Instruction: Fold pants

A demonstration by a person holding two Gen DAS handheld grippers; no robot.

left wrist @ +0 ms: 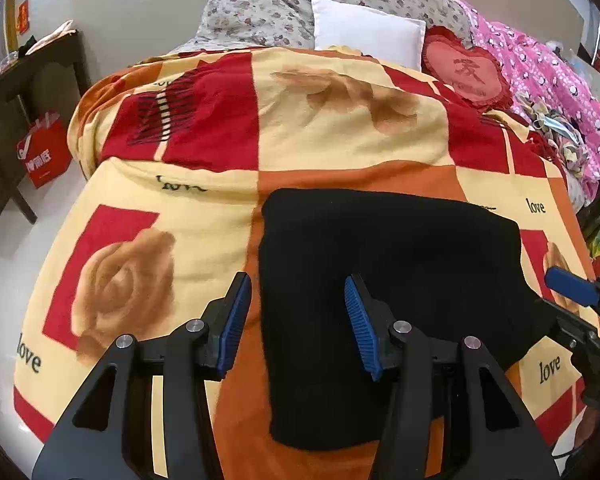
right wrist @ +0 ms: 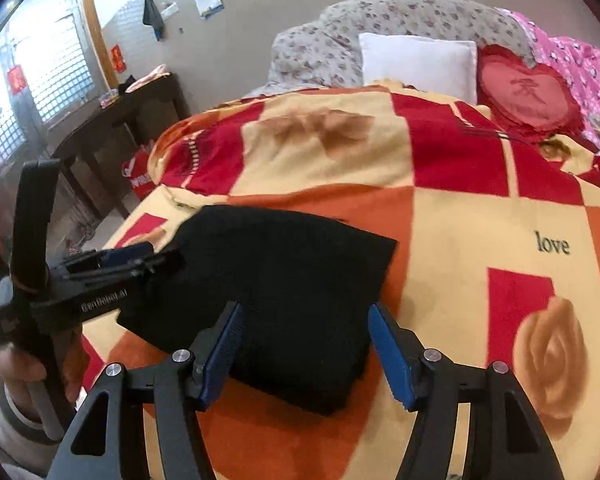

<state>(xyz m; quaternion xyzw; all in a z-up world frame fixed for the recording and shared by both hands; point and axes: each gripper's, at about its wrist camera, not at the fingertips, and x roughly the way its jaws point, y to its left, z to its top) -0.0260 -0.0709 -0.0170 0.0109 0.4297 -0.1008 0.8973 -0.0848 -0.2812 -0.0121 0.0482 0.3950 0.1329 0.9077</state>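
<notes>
The folded black fabric pants [left wrist: 392, 304] lie flat on the red, orange and cream rose-print blanket [left wrist: 204, 216]. The left gripper [left wrist: 298, 320] hangs just above their near left edge, jaws apart, gripping nothing. The right gripper [right wrist: 306, 344] stands wide over their near right corner, also empty. Only the right wrist view shows the hand [right wrist: 24, 372] holding the left tool; only the left shows the right tool's blue pad at the pants' far side.
</notes>
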